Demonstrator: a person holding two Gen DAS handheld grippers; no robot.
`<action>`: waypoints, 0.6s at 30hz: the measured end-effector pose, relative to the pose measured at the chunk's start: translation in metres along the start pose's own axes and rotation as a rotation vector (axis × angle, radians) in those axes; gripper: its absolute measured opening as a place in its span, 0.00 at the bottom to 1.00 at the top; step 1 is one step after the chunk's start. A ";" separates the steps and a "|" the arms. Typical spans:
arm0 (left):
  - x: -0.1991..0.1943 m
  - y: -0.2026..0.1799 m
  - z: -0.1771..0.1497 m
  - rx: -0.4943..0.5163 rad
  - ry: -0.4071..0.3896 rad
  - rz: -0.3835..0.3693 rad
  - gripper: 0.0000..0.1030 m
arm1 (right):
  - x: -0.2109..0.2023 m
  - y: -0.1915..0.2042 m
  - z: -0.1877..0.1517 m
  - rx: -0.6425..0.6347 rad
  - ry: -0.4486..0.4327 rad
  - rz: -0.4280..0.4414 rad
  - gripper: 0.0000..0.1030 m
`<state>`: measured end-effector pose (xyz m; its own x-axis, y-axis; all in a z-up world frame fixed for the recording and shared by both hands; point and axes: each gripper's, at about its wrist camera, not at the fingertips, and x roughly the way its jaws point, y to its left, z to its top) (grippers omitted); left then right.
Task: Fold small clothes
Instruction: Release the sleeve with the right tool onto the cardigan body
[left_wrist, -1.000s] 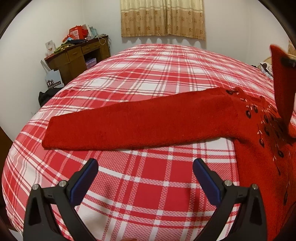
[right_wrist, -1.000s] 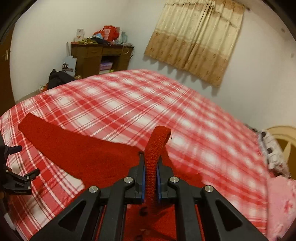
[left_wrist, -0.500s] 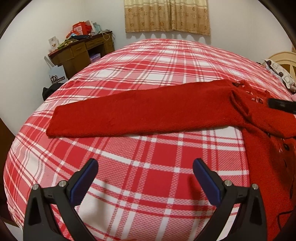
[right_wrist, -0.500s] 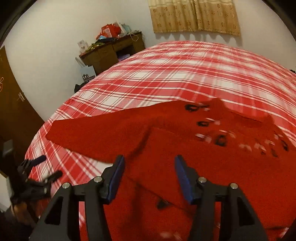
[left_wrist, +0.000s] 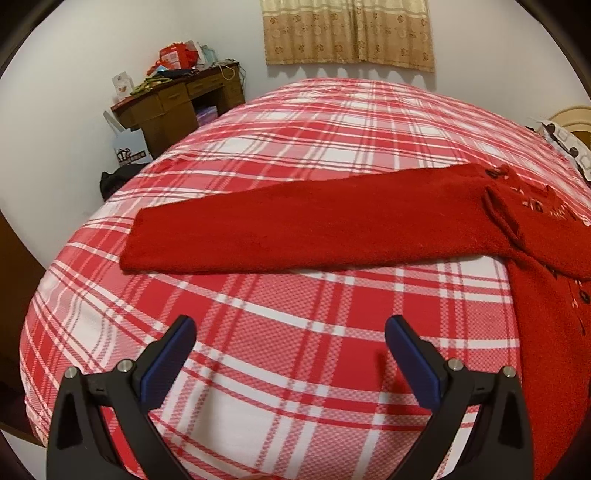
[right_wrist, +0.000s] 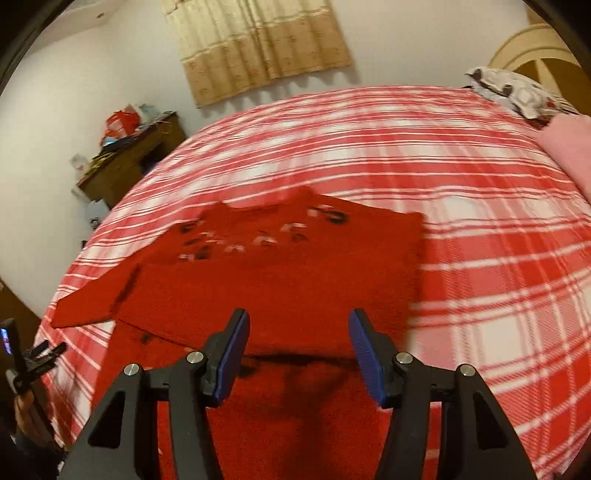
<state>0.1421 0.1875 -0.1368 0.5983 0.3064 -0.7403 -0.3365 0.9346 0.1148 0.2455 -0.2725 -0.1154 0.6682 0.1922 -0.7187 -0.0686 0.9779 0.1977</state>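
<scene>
Right gripper just opened, sleeve dropped on sweater

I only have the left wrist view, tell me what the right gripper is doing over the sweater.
Observer: The right gripper is open with nothing between its jaws, over the red sweater.
Operator: Is the other sleeve still stretched out?
Observer: No, the right wrist view shows it folded across the sweater's body.
Operator: Anything on the bed past the sweater?
Observer: A pink pillow lies at the bed's right edge, below a patterned one.
</scene>
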 end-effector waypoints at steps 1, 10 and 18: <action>-0.001 0.000 0.000 0.000 -0.003 0.000 1.00 | 0.000 -0.005 -0.003 0.011 0.006 -0.020 0.55; -0.001 -0.001 0.006 0.026 -0.007 0.039 1.00 | -0.014 -0.015 -0.007 0.035 -0.069 -0.016 0.55; 0.007 0.014 0.015 0.010 -0.010 0.092 1.00 | 0.031 0.031 0.027 -0.078 0.038 0.008 0.55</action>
<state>0.1527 0.2052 -0.1305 0.5725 0.3924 -0.7199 -0.3829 0.9044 0.1884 0.2841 -0.2381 -0.1135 0.6390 0.2011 -0.7424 -0.1322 0.9796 0.1517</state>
